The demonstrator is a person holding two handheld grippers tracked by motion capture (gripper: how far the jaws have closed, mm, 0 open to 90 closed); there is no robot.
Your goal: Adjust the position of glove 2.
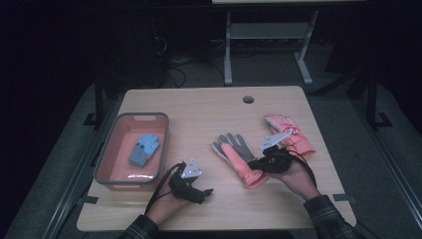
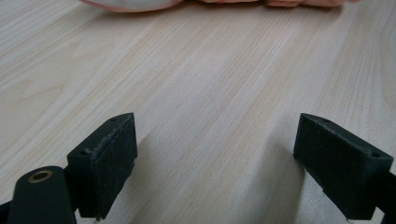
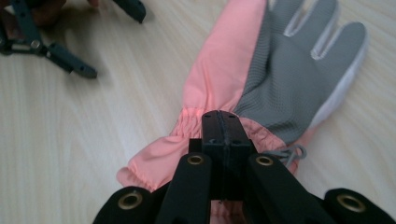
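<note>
A pink glove with a grey palm (image 1: pixel 234 152) lies palm up at the table's middle, its cuff toward the person. My right gripper (image 1: pixel 259 162) sits at that cuff. In the right gripper view its jaws are pressed together over the gathered cuff of the pink glove (image 3: pixel 261 79), and no fabric shows between them. A second pink glove (image 1: pixel 292 133) lies just behind the right hand. My left gripper (image 1: pixel 208 191) rests low near the front edge, left of the gloves. Its jaws stand wide apart over bare wood (image 2: pixel 215 154), with nothing between them.
A grey-rimmed pink bin (image 1: pixel 115 130) stands at the table's left, with a light blue glove (image 1: pixel 144 148) inside it. A round cable hole (image 1: pixel 248 99) is near the far edge. Table legs and cables stand behind the table on the dark floor.
</note>
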